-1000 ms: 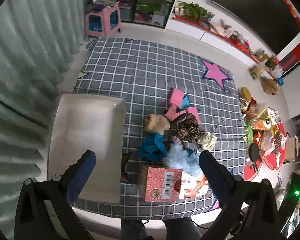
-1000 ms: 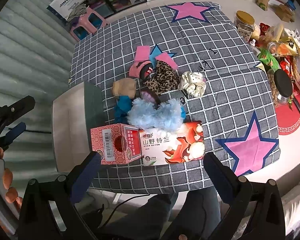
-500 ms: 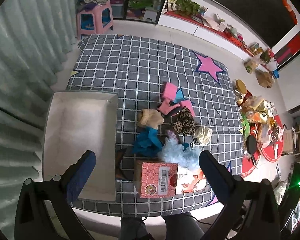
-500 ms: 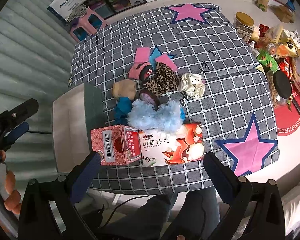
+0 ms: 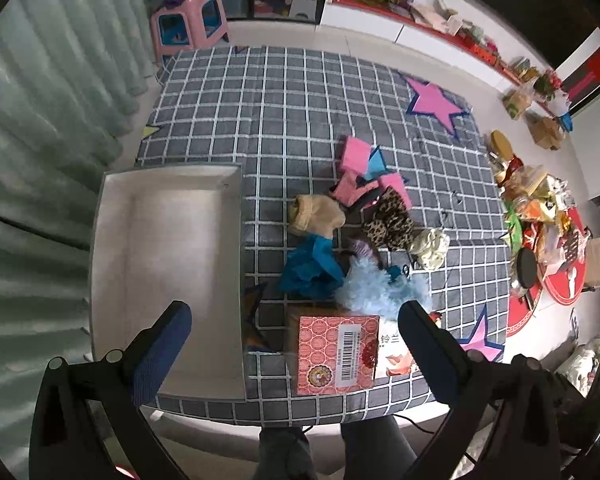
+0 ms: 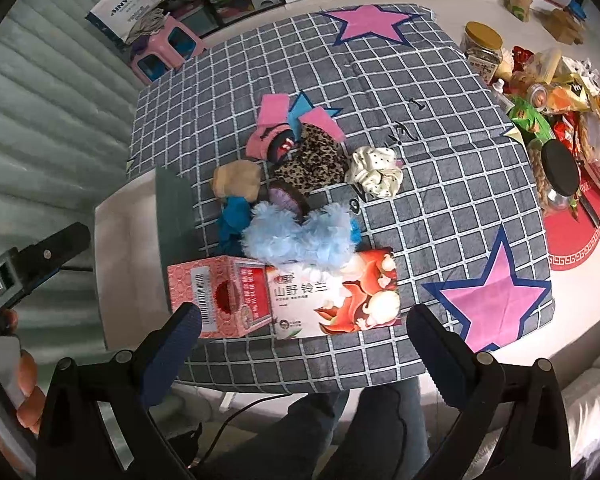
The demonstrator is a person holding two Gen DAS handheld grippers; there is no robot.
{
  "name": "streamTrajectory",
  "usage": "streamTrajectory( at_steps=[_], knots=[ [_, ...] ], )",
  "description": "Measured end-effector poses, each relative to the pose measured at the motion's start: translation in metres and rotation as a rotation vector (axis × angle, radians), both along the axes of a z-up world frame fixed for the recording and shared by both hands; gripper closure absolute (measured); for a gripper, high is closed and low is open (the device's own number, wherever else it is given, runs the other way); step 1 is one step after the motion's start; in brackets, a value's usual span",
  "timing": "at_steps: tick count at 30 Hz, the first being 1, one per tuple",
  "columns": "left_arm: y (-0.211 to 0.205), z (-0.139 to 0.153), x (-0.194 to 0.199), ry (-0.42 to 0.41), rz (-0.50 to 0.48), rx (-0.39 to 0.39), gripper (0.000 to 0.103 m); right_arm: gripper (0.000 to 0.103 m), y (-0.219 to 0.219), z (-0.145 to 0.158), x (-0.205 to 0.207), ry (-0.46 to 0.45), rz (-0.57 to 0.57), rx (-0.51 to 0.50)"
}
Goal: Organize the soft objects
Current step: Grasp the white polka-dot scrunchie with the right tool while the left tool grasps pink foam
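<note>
A heap of soft things lies mid-table on the grey checked cloth: a fluffy light-blue piece (image 6: 300, 236), a teal cloth (image 5: 312, 266), a tan plush (image 5: 316, 216), a leopard-print piece (image 6: 312, 164), a pink item (image 6: 266, 142) and a cream dotted scrunchie (image 6: 376, 172). An empty white bin (image 5: 168, 272) stands left of the heap. My left gripper (image 5: 294, 338) hangs open, high above the table's near edge. Open too, my right gripper (image 6: 302, 340) hovers over the two boxes. Neither holds anything.
A red tissue box (image 6: 220, 296) and a flat box with a fox print (image 6: 336, 294) lie at the near edge. Jars and snack packets (image 6: 548, 92) crowd the right side. A pink stool (image 5: 188, 20) stands beyond the table. A person's legs (image 6: 340, 428) show below.
The left gripper's view has pulled back and shifted slightly, so the table looks smaller and lower. The right gripper is nearly still. Nothing on the table has moved.
</note>
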State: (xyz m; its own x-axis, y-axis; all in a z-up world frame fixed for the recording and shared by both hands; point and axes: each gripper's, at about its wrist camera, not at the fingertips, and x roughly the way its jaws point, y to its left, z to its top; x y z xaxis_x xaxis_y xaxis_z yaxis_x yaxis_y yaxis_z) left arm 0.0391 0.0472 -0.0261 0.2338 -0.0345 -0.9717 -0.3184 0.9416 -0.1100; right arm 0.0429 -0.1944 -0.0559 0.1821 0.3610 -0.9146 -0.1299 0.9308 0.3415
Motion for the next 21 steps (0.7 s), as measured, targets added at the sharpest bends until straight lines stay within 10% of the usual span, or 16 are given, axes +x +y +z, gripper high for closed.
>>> streamTrajectory(
  at_steps=[21],
  knots=[
    [-0.035,-0.077,0.116,0.169,-0.020,0.056,0.000,0.000,-0.045,-0.100,0.100,0.176,0.013,-0.039]
  ],
)
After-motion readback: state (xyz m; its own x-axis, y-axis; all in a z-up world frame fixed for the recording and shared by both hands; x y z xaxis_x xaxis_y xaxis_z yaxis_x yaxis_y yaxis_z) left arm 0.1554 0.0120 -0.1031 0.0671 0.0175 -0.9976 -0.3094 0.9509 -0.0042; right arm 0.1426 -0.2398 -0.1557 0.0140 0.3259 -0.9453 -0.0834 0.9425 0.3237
